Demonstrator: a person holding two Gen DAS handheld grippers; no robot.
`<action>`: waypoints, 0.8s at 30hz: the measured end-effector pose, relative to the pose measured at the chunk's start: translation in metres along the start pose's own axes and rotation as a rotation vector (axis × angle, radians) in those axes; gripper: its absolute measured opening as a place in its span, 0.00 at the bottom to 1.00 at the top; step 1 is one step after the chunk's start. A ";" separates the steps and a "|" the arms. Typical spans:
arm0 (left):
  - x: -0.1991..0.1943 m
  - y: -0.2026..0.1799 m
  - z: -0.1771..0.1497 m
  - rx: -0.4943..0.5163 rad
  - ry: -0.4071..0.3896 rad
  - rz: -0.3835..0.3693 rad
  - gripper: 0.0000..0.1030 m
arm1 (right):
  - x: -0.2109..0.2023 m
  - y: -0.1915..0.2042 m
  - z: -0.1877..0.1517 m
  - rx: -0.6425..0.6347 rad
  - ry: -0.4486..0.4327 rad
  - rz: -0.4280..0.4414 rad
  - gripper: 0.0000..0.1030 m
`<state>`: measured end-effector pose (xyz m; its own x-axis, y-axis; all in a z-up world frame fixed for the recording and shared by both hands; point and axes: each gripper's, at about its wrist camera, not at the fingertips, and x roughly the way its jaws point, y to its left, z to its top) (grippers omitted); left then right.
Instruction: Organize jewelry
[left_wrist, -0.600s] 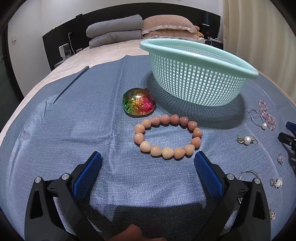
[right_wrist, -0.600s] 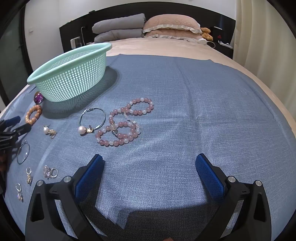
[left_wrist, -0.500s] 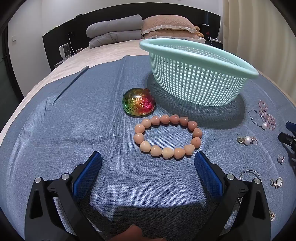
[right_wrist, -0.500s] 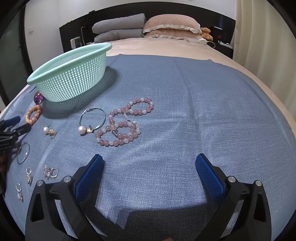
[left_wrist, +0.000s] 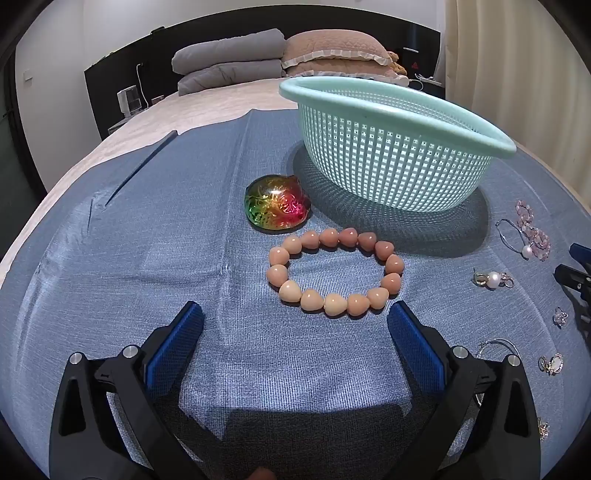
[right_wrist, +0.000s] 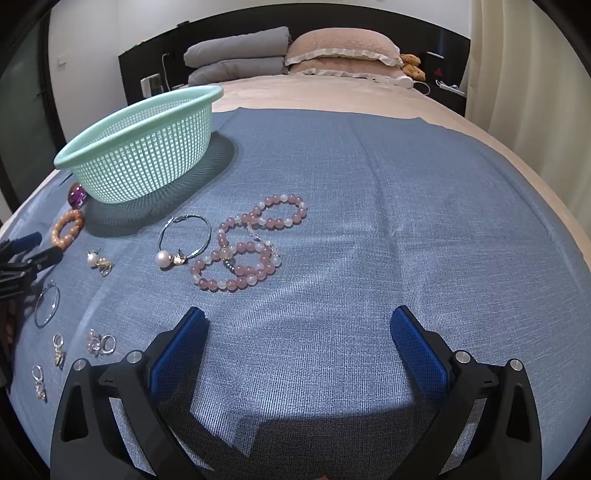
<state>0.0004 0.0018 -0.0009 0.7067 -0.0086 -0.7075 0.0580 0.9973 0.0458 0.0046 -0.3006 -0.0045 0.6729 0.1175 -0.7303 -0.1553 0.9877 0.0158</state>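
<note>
Landmark is the mint basket (left_wrist: 391, 147), which stands upright on the blue cloth (left_wrist: 110, 258). No jewelry shows over its rim, but the inside is hidden from both views, so I cannot say it is empty.

Going left to right:

- The left gripper (left_wrist: 295, 326) hovers in front of the basket. Its jaws are wide apart w/ nothing between them.
- The iridescent stone (left_wrist: 277, 205) lies just beside the basket's front-left foot.
- The peach bead bracelet (left_wrist: 334, 271) lies in front of the basket, near the stone. It is just ahead of the left gripper's right finger.
- Right of the basket come the pearl earring (right_wrist: 99, 260), the hoop w/ pearl (right_wrist: 184, 240) and the pink bead strand (right_wrist: 251, 247). The hoop touches the strand.
- The thin ring hoop (right_wrist: 47, 308) and some small earrings (right_wrist: 99, 343) lie further to the front, well apart from the basket.
- The right gripper (right_wrist: 299, 328) is over bare cloth, right of the pink strand. Its jaws are also spread and hold nothing.

Risks, in my judgement:

- The peach bracelet sits off-centre to the left gripper, so closing there may pinch only a few beads & it can slip out.
- The cloth is soft, so low pads may grab a fold w/ the jewelry.
- The hoop touches the pink strand, so lifting one may drag the other.
- The small earrings are thin and may escape such broad pads.
- The basket looks light, so a bump could push it onto the stone.
</note>
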 end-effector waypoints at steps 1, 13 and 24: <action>0.001 0.001 0.001 0.000 0.001 0.000 0.95 | 0.000 0.000 0.000 0.000 0.000 0.000 0.94; 0.002 0.004 0.000 0.001 0.000 0.000 0.95 | 0.001 0.001 0.001 -0.003 0.001 -0.004 0.94; 0.000 0.007 0.007 -0.007 0.013 -0.014 0.95 | 0.009 0.004 0.025 0.006 -0.007 0.066 0.93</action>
<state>0.0059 0.0078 0.0046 0.6969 -0.0222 -0.7168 0.0634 0.9975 0.0308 0.0281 -0.2935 0.0062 0.6667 0.1830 -0.7225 -0.1948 0.9785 0.0680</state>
